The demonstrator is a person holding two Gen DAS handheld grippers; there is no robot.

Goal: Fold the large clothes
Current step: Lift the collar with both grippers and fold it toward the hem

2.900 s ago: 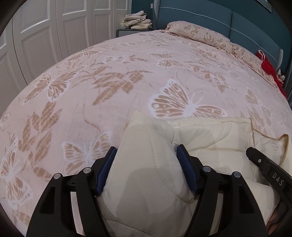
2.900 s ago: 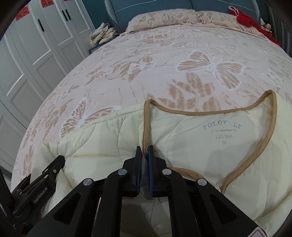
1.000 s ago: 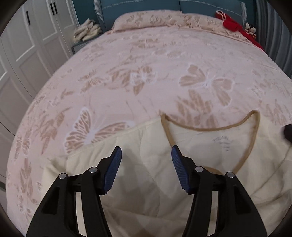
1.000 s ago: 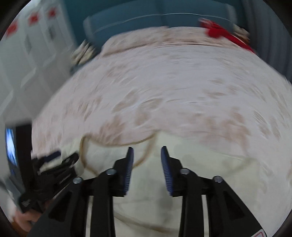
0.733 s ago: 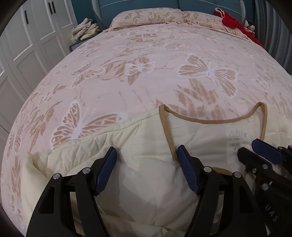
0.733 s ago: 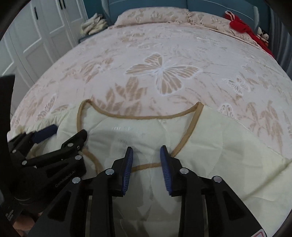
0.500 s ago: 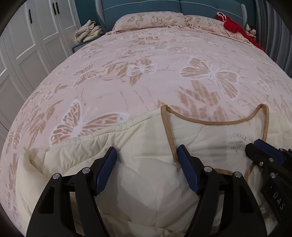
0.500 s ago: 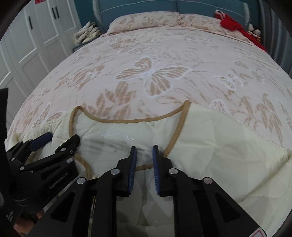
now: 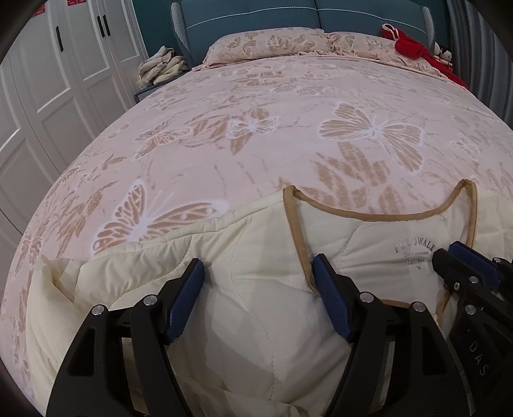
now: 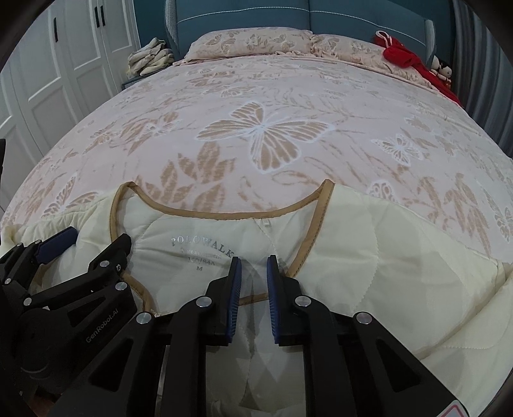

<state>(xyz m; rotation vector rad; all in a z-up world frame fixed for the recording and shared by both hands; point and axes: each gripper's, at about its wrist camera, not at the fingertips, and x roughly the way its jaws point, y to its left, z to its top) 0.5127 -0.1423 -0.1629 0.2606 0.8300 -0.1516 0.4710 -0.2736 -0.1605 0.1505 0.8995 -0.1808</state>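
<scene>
Cream quilted jacket (image 9: pixel 266 288), tan-trimmed, lies spread across the lower half of both views on the near end of a pink butterfly bedspread (image 9: pixel 256 128), its neckline facing up the bed with a printed size label (image 10: pixel 200 253) showing inside the collar. In the left wrist view, the left gripper (image 9: pixel 258 282) sits at bottom centre with its blue pads wide apart; its jaws have just been opening, and a rounded hump of the jacket's shoulder fills the space between them, though whether the pads press on the cloth is hard to tell. Its right-hand pad sits just beside the tan trim. Over in the right wrist view, the right gripper (image 10: pixel 253 276) is at bottom centre, its jaws having just been closing to a narrow gap, with the jacket's front edge by the collar trim rising between the pads. Each tool shows in the other's view: the right at the lower right edge, the left at the lower left. At the top of the frames, pillows (image 10: pixel 250 41) lean on a teal headboard (image 10: pixel 240 16), a red garment (image 10: pixel 404 54) lies upper right, and white wardrobe doors (image 9: pixel 48 80) fill the left.
</scene>
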